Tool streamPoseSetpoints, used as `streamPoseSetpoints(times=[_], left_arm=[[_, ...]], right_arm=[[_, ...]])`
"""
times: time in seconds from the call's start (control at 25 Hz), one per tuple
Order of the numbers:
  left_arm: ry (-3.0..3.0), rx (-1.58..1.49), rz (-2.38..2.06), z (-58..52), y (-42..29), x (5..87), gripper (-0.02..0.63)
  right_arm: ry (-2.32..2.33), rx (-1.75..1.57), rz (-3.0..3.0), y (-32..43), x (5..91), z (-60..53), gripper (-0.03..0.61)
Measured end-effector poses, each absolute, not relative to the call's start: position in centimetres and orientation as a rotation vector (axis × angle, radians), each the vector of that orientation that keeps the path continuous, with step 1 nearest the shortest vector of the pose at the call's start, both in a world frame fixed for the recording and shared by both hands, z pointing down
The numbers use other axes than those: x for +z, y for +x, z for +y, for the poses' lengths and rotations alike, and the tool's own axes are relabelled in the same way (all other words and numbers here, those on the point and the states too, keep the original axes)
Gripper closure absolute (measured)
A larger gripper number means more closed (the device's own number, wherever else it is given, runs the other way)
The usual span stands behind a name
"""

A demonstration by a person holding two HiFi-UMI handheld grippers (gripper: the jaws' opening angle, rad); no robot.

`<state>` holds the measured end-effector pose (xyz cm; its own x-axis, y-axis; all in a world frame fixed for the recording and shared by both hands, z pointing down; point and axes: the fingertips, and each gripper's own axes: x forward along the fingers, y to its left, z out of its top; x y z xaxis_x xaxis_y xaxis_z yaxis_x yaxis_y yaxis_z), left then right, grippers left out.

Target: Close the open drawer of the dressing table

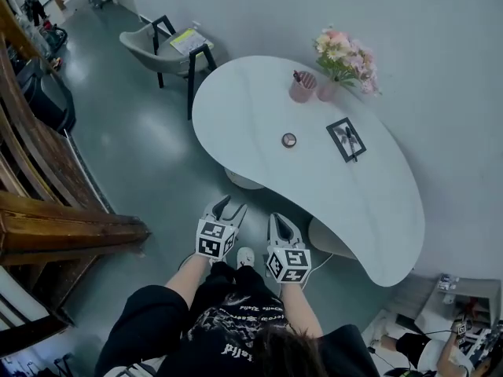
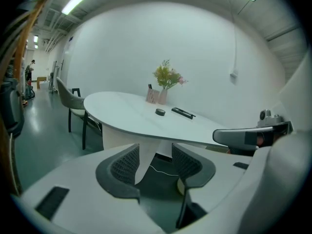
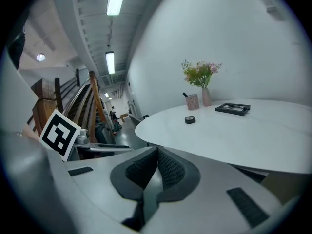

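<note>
The dressing table (image 1: 259, 104) is a white, curved-top table on pale pedestals; no drawer shows in any view. Both grippers hang in front of my body, over the floor, short of the table's near edge. My left gripper (image 1: 228, 209) is open with nothing between its jaws; in the left gripper view the left gripper (image 2: 155, 162) points at the table (image 2: 122, 116) and its pedestal. My right gripper (image 1: 282, 225) is shut with nothing in it; in the right gripper view the right gripper (image 3: 156, 162) has its pads together below the tabletop (image 3: 243, 133).
On the table stand a vase of flowers (image 1: 343, 57), a pink cup (image 1: 302, 86), a small round tin (image 1: 289, 140) and a black tray (image 1: 346, 138). A grey chair (image 1: 161, 49) stands beyond the table's far end. A wooden staircase (image 1: 47, 210) runs along the left.
</note>
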<state>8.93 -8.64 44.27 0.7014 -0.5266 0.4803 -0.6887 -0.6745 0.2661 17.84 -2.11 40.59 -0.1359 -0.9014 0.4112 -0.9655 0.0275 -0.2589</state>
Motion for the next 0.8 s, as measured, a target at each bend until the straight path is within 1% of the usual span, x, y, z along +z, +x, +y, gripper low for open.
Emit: streamPoseSetpoints(times=[0.8], left_arm=[[2.587, 0.429, -0.931, -4.3, 9.5, 37.9, 0.397]], right_arm=[[1.919, 0.584, -2.212, 17.9, 36.6, 0.0, 0.552]])
